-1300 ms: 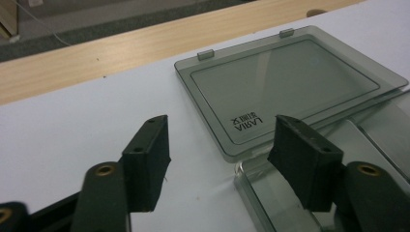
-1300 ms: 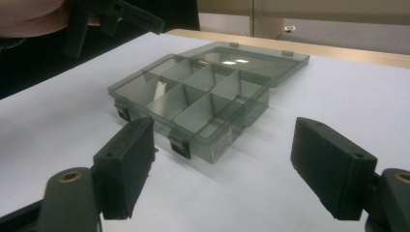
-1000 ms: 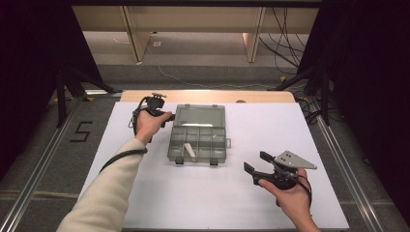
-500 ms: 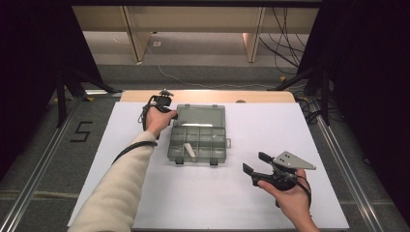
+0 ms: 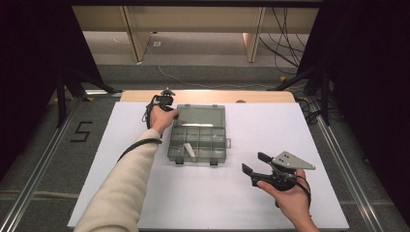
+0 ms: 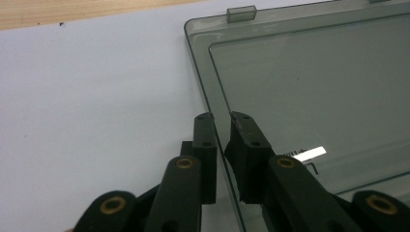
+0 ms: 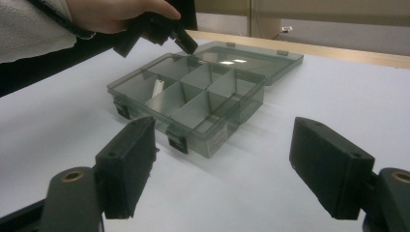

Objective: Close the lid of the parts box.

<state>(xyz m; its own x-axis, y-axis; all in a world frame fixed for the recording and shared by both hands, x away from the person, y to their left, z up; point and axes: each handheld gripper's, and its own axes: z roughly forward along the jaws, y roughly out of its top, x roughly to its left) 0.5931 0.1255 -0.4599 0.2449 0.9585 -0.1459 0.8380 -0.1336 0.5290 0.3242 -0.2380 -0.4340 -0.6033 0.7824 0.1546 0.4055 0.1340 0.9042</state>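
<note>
Left gripper view: left hand-held gripper (image 6: pixel 220 123), just closing, pinches the lid (image 6: pixel 309 92) edge.

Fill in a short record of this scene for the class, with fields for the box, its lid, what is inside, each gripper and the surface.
box: smoky clear compartment box, open, mid-table
lid: lid laid flat behind the box
contents: one small white piece in a front compartment
left gripper: left gripper has just been closing, jaws astride the lid's side edge
right gripper: right gripper jaws wide apart, nothing between them, off to the box's right
surface: white table
</note>
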